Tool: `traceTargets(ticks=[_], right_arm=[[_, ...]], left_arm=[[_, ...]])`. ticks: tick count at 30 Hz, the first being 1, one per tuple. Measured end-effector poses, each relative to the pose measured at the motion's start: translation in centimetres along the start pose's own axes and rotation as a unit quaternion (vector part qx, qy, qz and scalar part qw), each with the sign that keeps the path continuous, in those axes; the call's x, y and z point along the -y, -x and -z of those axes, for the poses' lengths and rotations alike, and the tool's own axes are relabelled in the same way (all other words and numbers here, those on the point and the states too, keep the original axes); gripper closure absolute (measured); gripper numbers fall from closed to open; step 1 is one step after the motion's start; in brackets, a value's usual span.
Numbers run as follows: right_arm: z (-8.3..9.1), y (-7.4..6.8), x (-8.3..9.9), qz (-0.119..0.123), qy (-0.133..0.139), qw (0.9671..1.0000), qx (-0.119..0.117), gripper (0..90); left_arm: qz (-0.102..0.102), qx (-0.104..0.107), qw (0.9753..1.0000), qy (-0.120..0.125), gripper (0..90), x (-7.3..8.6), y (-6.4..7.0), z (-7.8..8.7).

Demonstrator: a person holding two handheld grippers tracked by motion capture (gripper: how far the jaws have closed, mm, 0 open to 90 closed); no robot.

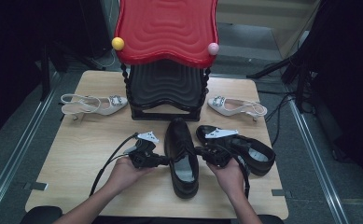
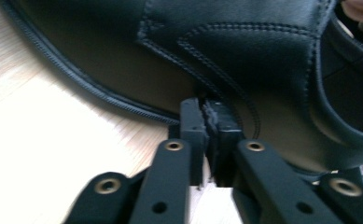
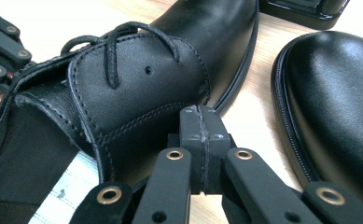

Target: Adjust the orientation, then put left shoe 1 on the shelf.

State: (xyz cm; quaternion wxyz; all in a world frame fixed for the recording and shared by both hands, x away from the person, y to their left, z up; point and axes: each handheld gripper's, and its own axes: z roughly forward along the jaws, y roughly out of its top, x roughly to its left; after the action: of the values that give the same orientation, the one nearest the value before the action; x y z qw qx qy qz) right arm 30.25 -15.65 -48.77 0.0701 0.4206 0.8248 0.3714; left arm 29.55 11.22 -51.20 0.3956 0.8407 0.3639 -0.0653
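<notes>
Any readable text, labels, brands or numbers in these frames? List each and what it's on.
None readable.
Black shoe: the pale insole carries faint marks, too blurred to read.
Second black shoe: no brand visible.
White heeled shoes and: buckles only, no lettering.
Red and black rack: no label.

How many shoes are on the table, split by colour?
Black lace-up shoes: 2, one between the grippers and one to its right.
White slingback heels: 2, one at the left and one at the right.
Total: 4 shoes.
</notes>
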Motion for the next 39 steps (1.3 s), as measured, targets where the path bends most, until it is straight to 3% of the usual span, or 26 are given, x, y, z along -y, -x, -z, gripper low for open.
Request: traceTargets(ticks=[6, 12, 18, 23, 26, 32, 37, 39], right_arm=[[1.3, -0.3, -0.4, -0.008, 0.024, 0.9997, -0.004, 84.7], [2.9, -1.2, -0.6, -0.027, 0.037, 0.9988, -0.018, 75.2], [3.7, -1.9, -0.7, -0.036, 0.036, 0.9986, -0.015, 71.4], [4.3, -2.9, -1.5, -0.028, 0.027, 0.9989, -0.027, 71.1], [4.2, -3.5, -1.8, -0.023, 0.023, 0.9989, -0.035, 71.1], [3.4, -4.7, -2.2, -0.029, 0.0, 0.998, -0.056, 66.7], [3.4, -5.4, -2.4, -0.03, -0.005, 0.9983, -0.05, 64.8], [3.5, -5.5, -2.4, -0.031, -0.005, 0.9978, -0.058, 65.0]], left_arm=[[0.013, 0.012, 0.9998, 0.006, 62.9, -0.7, -0.6, 1.8], [0.004, 0.006, 0.9999, 0.015, 57.7, -1.7, -1.4, 4.4], [0.001, 0.002, 0.9998, 0.021, 67.4, -2.7, -2.4, 6.7], [-0.016, -0.006, 0.9994, 0.03, 82.8, -3.4, -3.1, 8.5], [-0.025, -0.013, 0.9992, 0.028, 87.4, -4.2, -3.2, 9.5], [-0.048, -0.02, 0.9976, 0.047, 89.7, -6.6, -2.8, 12.2], [-0.06, -0.035, 0.9958, 0.059, 89.8, -9.0, -2.5, 14.5], [-0.061, -0.037, 0.9954, 0.065, 89.7, -10.0, -2.4, 15.3]])
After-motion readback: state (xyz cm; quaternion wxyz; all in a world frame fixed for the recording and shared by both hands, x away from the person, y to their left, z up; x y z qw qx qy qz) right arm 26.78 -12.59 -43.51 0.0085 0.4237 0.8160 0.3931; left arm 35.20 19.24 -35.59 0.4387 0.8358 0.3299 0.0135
